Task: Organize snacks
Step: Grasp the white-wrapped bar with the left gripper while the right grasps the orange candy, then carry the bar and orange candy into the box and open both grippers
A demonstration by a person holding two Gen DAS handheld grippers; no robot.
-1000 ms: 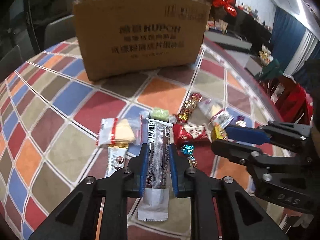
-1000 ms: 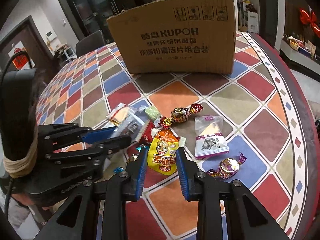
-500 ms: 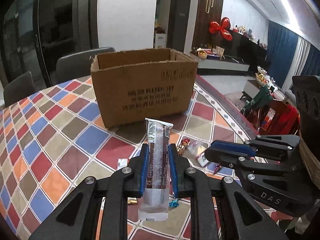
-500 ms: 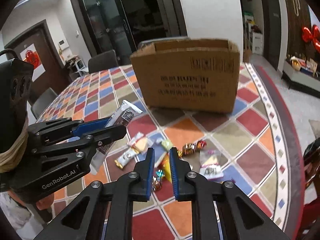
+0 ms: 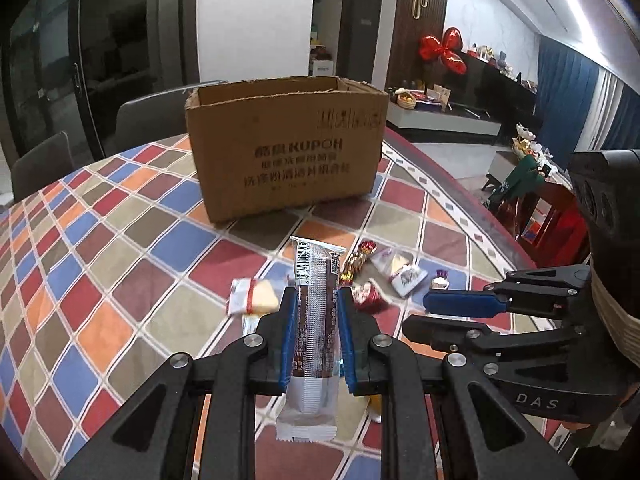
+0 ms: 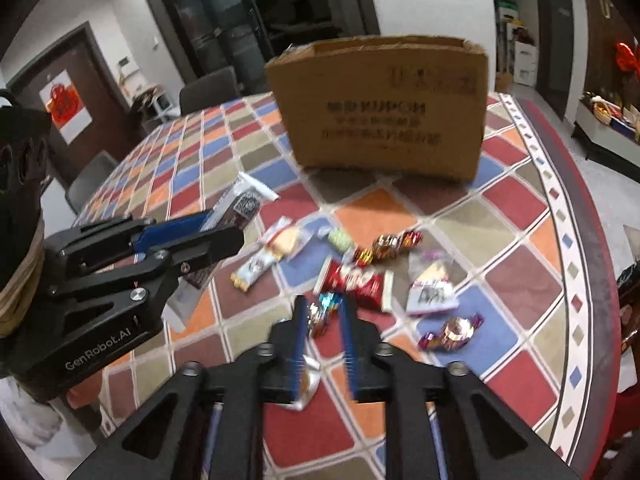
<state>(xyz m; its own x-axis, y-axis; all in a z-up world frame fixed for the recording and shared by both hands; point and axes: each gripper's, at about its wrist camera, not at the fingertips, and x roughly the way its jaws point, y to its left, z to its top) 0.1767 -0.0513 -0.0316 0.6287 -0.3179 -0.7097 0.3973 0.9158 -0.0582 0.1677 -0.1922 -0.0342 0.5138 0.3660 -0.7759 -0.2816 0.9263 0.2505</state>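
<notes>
The cardboard box (image 5: pixel 286 152) at the far side was matt brown corrugated board, its top edge rough and torn, with dark print on the face. The worktop (image 5: pixel 120 248) wore a smooth cloth of coloured diamonds with a faint sheen. The long snack bar (image 5: pixel 314 320) had a crinkled plastic-film wrapper, clear and silvery at the ends, brown in the middle. The left gripper (image 5: pixel 316 336) was matt black plastic with shiny metal screw heads and ribbed blue pads; the right gripper (image 6: pixel 322 344) looked the same. Loose sweets (image 6: pixel 384 246) glittered in metallic foil twists. The red packet (image 6: pixel 354 280) was glossy film.
</notes>
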